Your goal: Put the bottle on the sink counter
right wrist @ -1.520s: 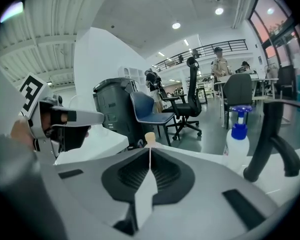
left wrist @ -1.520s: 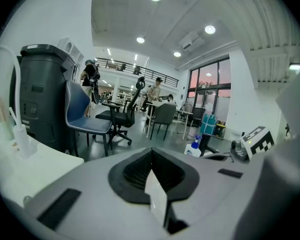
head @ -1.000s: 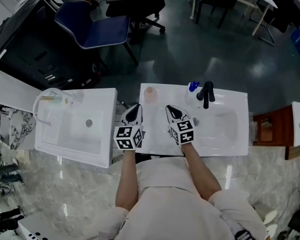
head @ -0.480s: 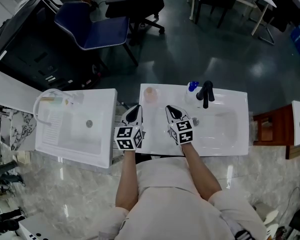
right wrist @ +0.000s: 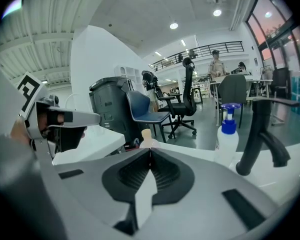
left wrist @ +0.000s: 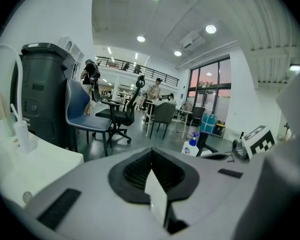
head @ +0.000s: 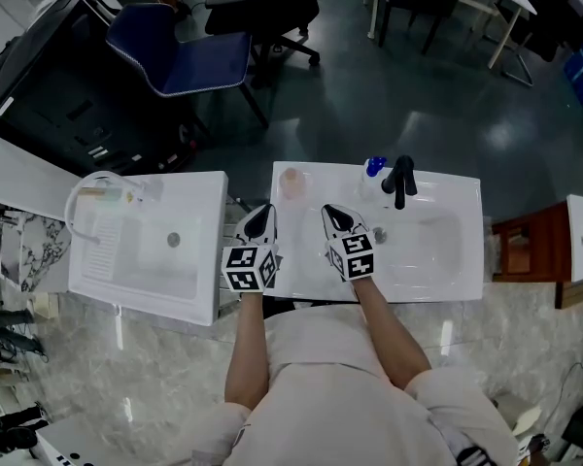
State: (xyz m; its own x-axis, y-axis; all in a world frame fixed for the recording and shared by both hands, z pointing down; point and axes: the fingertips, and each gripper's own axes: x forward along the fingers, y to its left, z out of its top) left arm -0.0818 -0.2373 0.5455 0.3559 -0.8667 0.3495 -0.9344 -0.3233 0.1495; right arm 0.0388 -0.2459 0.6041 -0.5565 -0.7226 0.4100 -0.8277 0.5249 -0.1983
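Dark polished floor and office chairs [head: 189, 51] fill the room beyond the white bench [head: 306, 265], which has its basin [head: 428, 246] towards the right edge and a black faucet [head: 400, 181] on the back edge.

Two bottles already stand on this bench, and you cannot tell from here which one the task means. A small bottle [head: 291, 183] with a pale peach cap sits at the back left corner. A white pump bottle [head: 374, 170] with a blue head stands on the back edge, just beside the faucet.

Your left gripper [head: 260, 214] hangs at the bench's left edge, near the front corner. Its jaws are pressed together with nothing between them. Your right gripper [head: 333, 216] is over the bench just left of the basin, its jaws likewise fully together and empty. The small bottle is straight ahead of it.

Expect either bottle to be light, smooth-walled plastic that is a little slippery, with walls that may give if you squeeze hard.

- **Small bottle:** take it across the body below the cap, where the sides look straightest.
- **Pump bottle:** it is taller and likely to tip, so take it low to mid body. Avoid the pump head, which could depress or twist.

Either way, your jaws would need to open first.
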